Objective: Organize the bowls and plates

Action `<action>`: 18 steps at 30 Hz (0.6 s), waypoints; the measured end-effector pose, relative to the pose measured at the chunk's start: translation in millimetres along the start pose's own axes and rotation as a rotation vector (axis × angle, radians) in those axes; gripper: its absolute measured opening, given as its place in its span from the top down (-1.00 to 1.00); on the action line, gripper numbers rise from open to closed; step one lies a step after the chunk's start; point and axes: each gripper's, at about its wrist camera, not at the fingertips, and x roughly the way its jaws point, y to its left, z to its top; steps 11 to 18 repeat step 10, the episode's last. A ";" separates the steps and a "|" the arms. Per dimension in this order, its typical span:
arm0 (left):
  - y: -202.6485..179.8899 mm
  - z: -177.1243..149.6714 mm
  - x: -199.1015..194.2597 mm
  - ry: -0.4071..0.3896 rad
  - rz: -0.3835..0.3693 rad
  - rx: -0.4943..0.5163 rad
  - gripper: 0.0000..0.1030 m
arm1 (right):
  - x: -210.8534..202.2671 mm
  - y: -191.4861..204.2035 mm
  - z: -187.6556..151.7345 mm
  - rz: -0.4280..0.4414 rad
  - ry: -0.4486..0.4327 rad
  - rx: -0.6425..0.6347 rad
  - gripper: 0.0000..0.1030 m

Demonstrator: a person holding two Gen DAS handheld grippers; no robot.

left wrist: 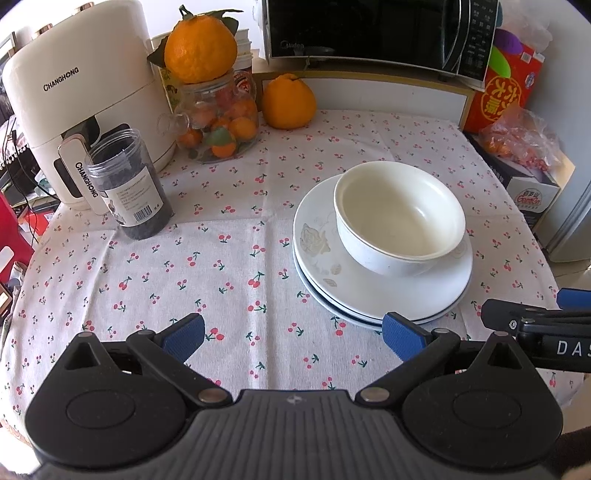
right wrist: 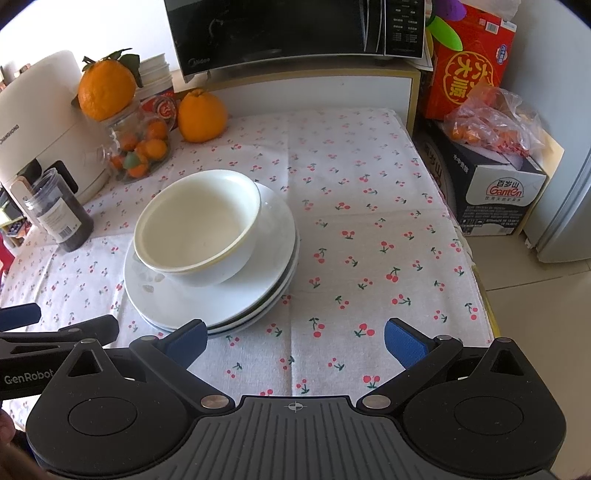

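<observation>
Left tongs (left wrist: 293, 338) and right tongs (right wrist: 295, 341) hover open and empty over the desk (left wrist: 229, 258) (cherry-print cloth); just beyond them, stacked plates (left wrist: 369, 295) carry nested bowls (left wrist: 399, 221); past the plates, a microwave (left wrist: 376, 33).

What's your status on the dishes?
Left gripper open, empty. Right gripper open, empty. Bowl sits on stacked plates. Nothing blocking.

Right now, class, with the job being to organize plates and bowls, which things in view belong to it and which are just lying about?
Belong to the job:
white ceramic bowl
stack of white round plates

Just lying about:
cream air fryer
clear jar of dark contents
glass jar of small oranges
two large oranges
black microwave
</observation>
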 end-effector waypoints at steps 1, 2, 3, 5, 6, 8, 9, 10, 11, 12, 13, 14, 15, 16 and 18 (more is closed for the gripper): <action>0.2 -0.2 0.1 0.003 -0.002 -0.001 -0.99 | 0.1 0.1 0.1 0.000 0.000 0.000 -0.99; 0.2 -0.1 0.5 0.005 -0.004 -0.001 -0.99 | 0.1 0.2 0.1 -0.001 0.000 0.000 -0.99; 0.1 -0.1 0.9 0.007 -0.006 -0.001 -0.99 | 0.1 0.3 0.1 0.000 -0.001 0.000 -0.99; 0.5 -0.8 1.6 0.010 -0.009 -0.001 -0.99 | 0.1 0.4 0.1 -0.001 0.000 0.000 -0.99; 0.5 -1.0 1.9 0.012 -0.011 0.000 -0.99 | 0.3 1.1 -0.5 -0.001 0.000 0.000 -0.99; 1.1 -1.6 2.3 0.013 -0.017 -0.001 -0.99 | 1.3 2.3 -1.8 -0.002 0.002 -0.003 -0.99; 1.6 -1.8 2.7 0.013 -0.017 -0.002 -0.99 | 2.1 3.0 -2.4 -0.003 0.003 -0.005 -0.99; 2.6 -1.8 3.3 0.014 -0.018 -0.004 -0.99 | 2.7 3.2 -2.7 -0.006 0.002 -0.006 -0.99; 2.6 -1.8 3.3 0.014 -0.018 -0.004 -0.99 | 2.7 3.2 -2.7 -0.006 0.002 -0.006 -0.99; 2.6 -1.8 3.3 0.014 -0.018 -0.004 -0.99 | 2.7 3.2 -2.7 -0.006 0.002 -0.006 -0.99; 2.6 -1.8 3.3 0.014 -0.018 -0.004 -0.99 | 2.7 3.2 -2.7 -0.006 0.002 -0.006 -0.99; 2.6 -1.8 3.3 0.014 -0.018 -0.004 -0.99 | 2.7 3.2 -2.7 -0.006 0.002 -0.006 -0.99; 2.6 -1.8 3.3 0.014 -0.018 -0.004 -0.99 | 2.7 3.2 -2.7 -0.006 0.002 -0.006 -0.99; 2.6 -1.8 3.3 0.014 -0.018 -0.004 -0.99 | 2.7 3.2 -2.7 -0.006 0.002 -0.006 -0.99; 2.6 -1.8 3.3 0.014 -0.018 -0.004 -0.99 | 2.7 3.2 -2.7 -0.006 0.002 -0.006 -0.99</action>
